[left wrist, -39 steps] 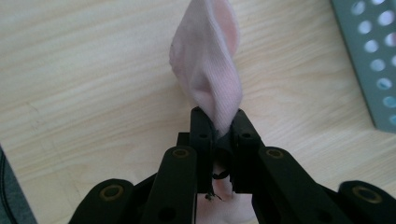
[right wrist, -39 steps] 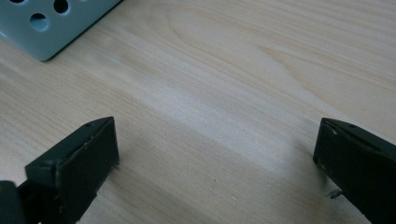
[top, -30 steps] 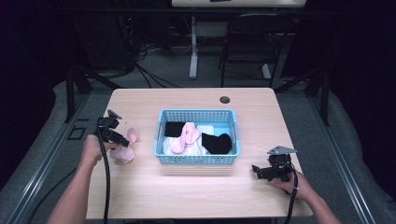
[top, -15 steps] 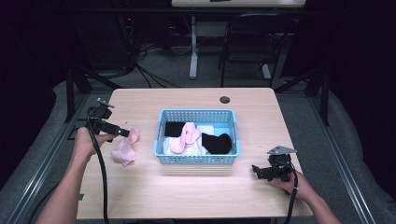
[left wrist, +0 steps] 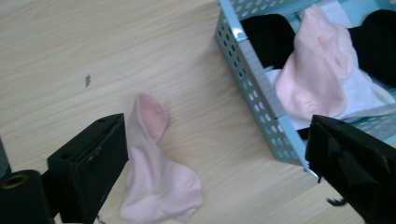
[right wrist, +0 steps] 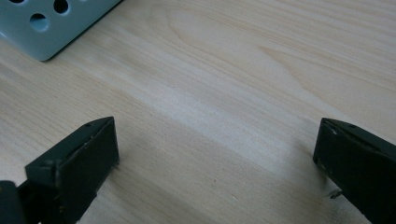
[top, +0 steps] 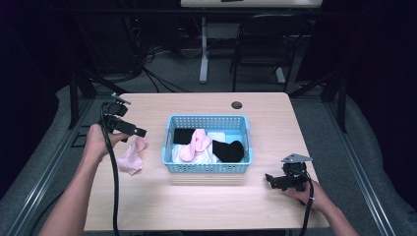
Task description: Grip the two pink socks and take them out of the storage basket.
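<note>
Left tongs (left wrist: 215, 163) gape empty above the pink sock (left wrist: 156, 170) lying on the desk (top: 196, 206) just left of the blue basket (top: 209, 168); right tongs (right wrist: 215, 163) gape empty at near right

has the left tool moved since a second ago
Yes. The left tool has lifted away from the pink sock, toward the table's far edge.

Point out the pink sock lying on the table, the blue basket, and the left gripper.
pink sock on the table (left wrist: 156, 175): left gripper view, on the middle of its foot.
blue basket (top: 206, 168): high view, on its near wall.
left gripper (top: 139, 132): high view, midway between its fingertips.
</note>
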Demonstrator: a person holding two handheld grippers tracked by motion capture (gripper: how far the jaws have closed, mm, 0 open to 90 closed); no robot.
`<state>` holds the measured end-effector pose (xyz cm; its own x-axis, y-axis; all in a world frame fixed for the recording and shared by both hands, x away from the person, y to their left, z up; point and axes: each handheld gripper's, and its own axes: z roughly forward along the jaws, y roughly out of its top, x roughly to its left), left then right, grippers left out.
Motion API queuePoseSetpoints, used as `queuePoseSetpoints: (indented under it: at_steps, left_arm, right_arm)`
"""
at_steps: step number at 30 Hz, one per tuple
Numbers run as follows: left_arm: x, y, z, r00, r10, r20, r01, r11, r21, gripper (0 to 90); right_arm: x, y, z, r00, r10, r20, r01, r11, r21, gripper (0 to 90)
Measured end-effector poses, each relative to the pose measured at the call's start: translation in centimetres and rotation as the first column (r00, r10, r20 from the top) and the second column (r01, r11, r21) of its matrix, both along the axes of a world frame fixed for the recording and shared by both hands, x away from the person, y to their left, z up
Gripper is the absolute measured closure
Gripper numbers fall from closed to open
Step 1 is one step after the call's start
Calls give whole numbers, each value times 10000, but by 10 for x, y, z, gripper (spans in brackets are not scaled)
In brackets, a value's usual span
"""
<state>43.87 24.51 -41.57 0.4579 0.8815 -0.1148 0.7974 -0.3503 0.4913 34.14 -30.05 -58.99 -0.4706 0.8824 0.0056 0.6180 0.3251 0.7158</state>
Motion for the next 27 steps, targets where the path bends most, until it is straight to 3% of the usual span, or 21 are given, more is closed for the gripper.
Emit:
queuePoseSetpoints:
  at_steps: [10,11,16,27]
  left_arm:
    - [8,-43,9,9970,-740,210,739,9972,77,26]
    - [10,-55,10,9946,-1020,201,1018,9947,147,28]
    - [13,-74,9,9913,-1310,154,1309,9914,101,41]
    - [21,-115,-12,9821,-1872,-182,1874,9823,78,56]
  right_arm:
    - [0,0,0,10000,0,-4,0,10000,4,0]
    - [0,0,0,10000,-4,-2,4,10000,6,0]
    - [0,0,0,10000,0,-5,0,10000,4,0]
    - [0,0,0,10000,7,1,-7,10000,5,0]
